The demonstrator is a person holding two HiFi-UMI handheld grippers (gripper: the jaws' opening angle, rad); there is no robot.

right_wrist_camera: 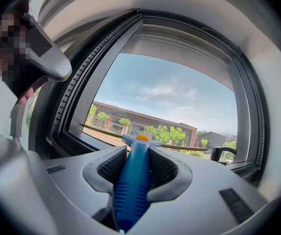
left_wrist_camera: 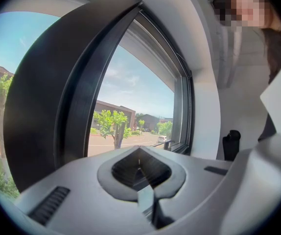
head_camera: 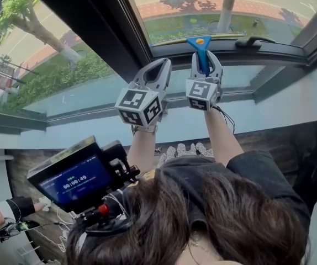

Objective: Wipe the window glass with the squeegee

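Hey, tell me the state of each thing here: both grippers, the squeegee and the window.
left gripper: shut, empty.
right gripper: shut on the squeegee.
squeegee: held by its blue handle, blade along the pane's bottom edge.
window: looks closed.
window handle: lying flat along the frame.

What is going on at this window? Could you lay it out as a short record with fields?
Tool holder: right gripper, jaws closed on the blue handle of the squeegee
Blade position: low on the window glass, near the bottom frame; contact cannot be confirmed
Other hand: left gripper, jaws together, nothing between them, raised beside the right one
Nearby fitting: black window handle, to the right of the squeegee
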